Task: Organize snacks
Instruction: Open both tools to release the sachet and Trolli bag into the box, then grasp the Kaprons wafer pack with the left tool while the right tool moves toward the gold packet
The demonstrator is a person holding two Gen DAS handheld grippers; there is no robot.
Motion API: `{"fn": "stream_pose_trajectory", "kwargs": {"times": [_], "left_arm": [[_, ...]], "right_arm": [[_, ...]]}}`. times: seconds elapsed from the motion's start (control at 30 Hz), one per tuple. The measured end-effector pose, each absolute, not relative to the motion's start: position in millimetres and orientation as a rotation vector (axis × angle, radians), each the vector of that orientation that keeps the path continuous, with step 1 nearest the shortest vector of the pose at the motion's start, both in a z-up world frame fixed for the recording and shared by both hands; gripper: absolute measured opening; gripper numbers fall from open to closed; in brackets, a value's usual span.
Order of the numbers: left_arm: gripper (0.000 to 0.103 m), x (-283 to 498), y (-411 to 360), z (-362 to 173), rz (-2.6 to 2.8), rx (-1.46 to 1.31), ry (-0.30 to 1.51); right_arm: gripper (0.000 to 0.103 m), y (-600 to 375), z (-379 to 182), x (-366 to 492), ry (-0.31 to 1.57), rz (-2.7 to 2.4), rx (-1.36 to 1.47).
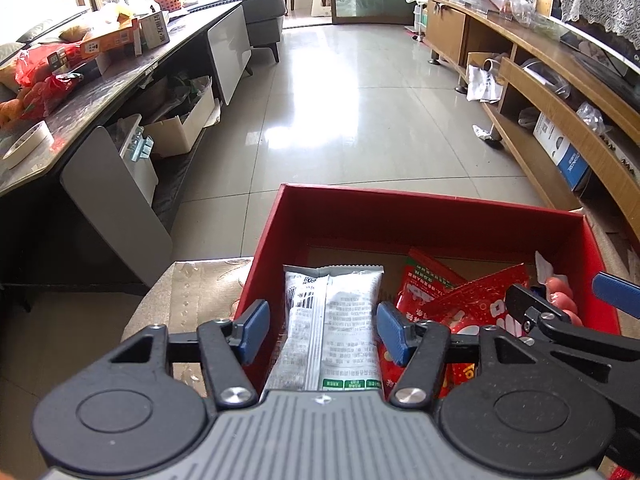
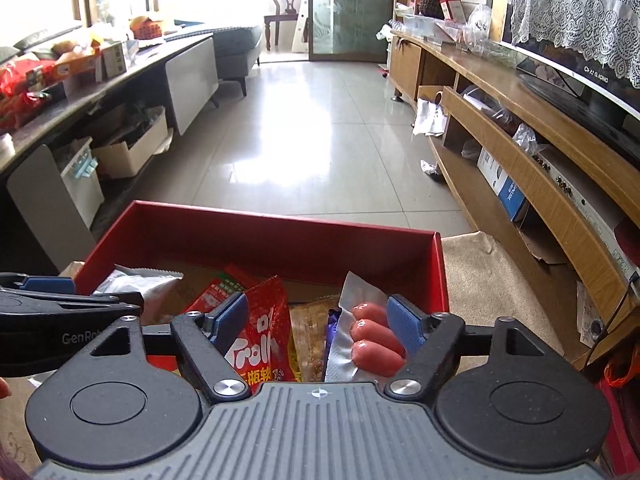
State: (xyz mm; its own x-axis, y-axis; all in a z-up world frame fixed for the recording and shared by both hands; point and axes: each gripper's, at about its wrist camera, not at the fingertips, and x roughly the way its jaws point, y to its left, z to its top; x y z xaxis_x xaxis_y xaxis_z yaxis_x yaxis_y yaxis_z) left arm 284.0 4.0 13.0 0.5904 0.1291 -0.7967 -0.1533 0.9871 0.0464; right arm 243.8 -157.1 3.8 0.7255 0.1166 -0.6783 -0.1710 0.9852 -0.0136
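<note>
While the left gripper (image 1: 322,330) stands released around it, the grey-white foil snack packet (image 1: 332,320) lies in the red cardboard box (image 1: 400,220), long axis pointing away; the right gripper (image 2: 318,326) gapes over the sausage pack (image 2: 374,340).

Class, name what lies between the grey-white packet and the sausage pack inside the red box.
Red snack packets lie between the grey-white packet and sausage pack, seen in the left wrist view.

— What's on the far side of the room?
— A dark wooden chair (image 2: 285,4) by a glass door (image 2: 352,8), past pale glossy floor tiles (image 2: 320,128).
— And the sides?
— Right, a long wooden cabinet (image 2: 532,148) under a lace-draped television (image 2: 576,40). Left, a dark counter (image 1: 100,84) with orange fruit (image 1: 12,110), probably tangerines.
</note>
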Motion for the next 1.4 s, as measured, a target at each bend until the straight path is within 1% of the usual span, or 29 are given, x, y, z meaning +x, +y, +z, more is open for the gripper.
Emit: {"fn": "stream_pose_trajectory", "kwargs": {"times": [0.13,0.47,0.87,1.07,1.23,1.4], "left_arm": [[0.058,277,1,20,0.143,-0.031,0.917],[0.060,255,-7,41,0.093,-0.062,0.880],[0.061,212,-41,44,-0.046,-0.045,0.911],[0.061,190,-65,29,-0.125,-0.039,0.980],[0.062,182,-88,2,-0.129,-0.037,1.049],[0.061,185,-105,-24,-0.109,-0.136,1.117]], "right_arm": [[0.084,-162,11,237,0.734,0.149,-0.072],[0.085,-179,30,222,0.726,0.107,-0.038],[0.085,-212,40,187,0.756,0.020,-0.045],[0.086,-240,29,158,0.807,-0.058,-0.096],[0.086,-266,16,146,0.862,-0.094,-0.077],[0.086,-279,7,143,0.896,-0.087,-0.086]]}}
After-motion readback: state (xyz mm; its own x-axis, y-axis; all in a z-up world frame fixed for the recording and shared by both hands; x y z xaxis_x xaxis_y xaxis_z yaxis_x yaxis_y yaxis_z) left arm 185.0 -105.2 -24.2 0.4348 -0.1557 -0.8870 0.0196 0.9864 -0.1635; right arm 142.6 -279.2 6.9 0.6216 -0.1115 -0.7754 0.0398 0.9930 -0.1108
